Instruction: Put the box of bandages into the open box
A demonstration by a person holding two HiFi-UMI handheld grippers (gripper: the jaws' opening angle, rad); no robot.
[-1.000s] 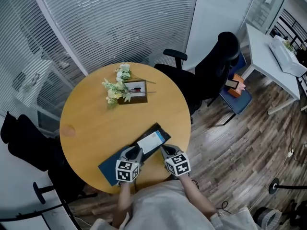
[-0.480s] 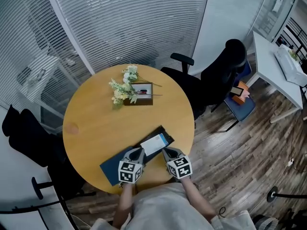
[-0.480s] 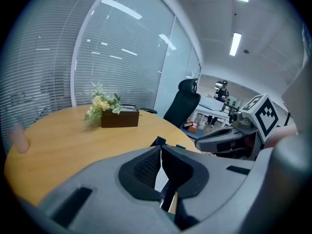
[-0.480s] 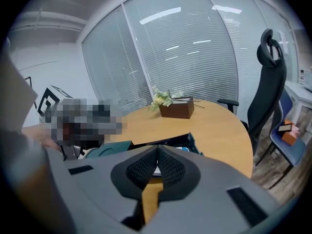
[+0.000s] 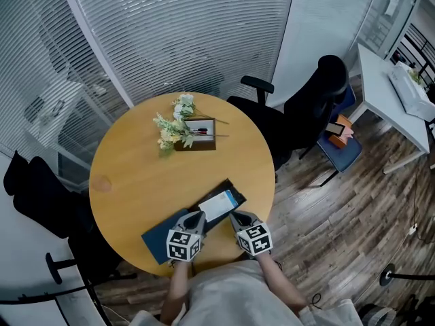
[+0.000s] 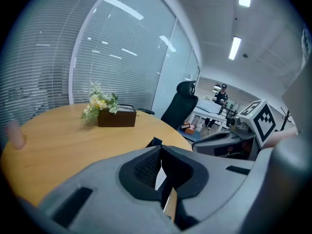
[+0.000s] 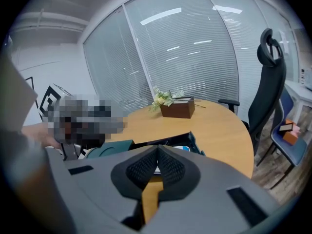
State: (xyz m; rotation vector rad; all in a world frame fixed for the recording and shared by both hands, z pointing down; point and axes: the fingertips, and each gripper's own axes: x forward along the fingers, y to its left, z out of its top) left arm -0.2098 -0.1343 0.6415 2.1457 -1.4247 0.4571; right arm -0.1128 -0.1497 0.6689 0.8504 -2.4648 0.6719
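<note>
Flanking the bandage box point(image 5: 219, 205), left gripper point(image 5: 196, 217) (just closed, empty) and right gripper point(image 5: 236, 217) are shut.

Wooden table point(image 5: 136, 182): open box point(image 5: 156, 235), flower box point(image 5: 201, 133)

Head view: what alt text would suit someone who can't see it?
From above, a person holds a left tool and right tool either side of a white bandage box lying in a dark open box, at the near edge of a round wooden table. The left tool's jaws have just closed; whether on anything is unclear.
</note>
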